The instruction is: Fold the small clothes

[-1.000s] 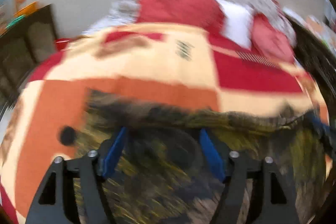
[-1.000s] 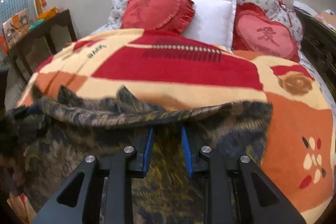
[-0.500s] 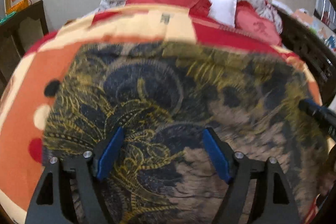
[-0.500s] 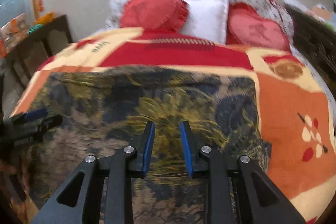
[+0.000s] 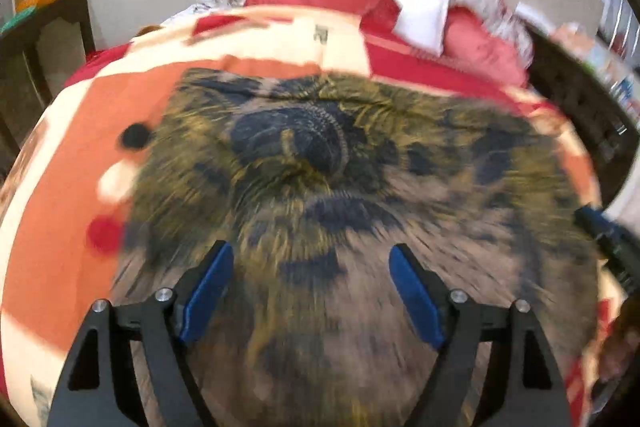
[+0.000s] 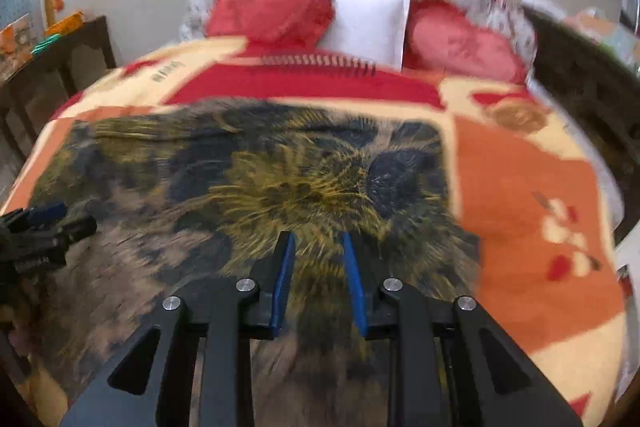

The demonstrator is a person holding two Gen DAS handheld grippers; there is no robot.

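A dark garment with a navy, gold and brown print [image 5: 340, 195] lies spread flat on the bed's blanket; it also shows in the right wrist view [image 6: 260, 187]. My left gripper [image 5: 312, 267] is wide open above the garment's near part, with nothing between its blue pads. My right gripper [image 6: 318, 251] hovers over the garment's near right part with its blue pads a narrow gap apart; no cloth is visibly pinched. Each gripper shows at the edge of the other's view, the right one [image 5: 612, 235] and the left one [image 6: 40, 227].
The blanket [image 6: 520, 187] is patterned red, orange and cream. Two red heart cushions [image 6: 272, 11] and a white pillow [image 6: 368, 19] lean on a floral headboard. A dark wooden table [image 6: 52, 67] stands left of the bed, dark furniture [image 5: 580, 99] to the right.
The garment, bunched with a raised fold one second ago, now lies spread flat. Both grippers have drawn back toward the near edge. The left jaws stayed open, the right stayed narrow.
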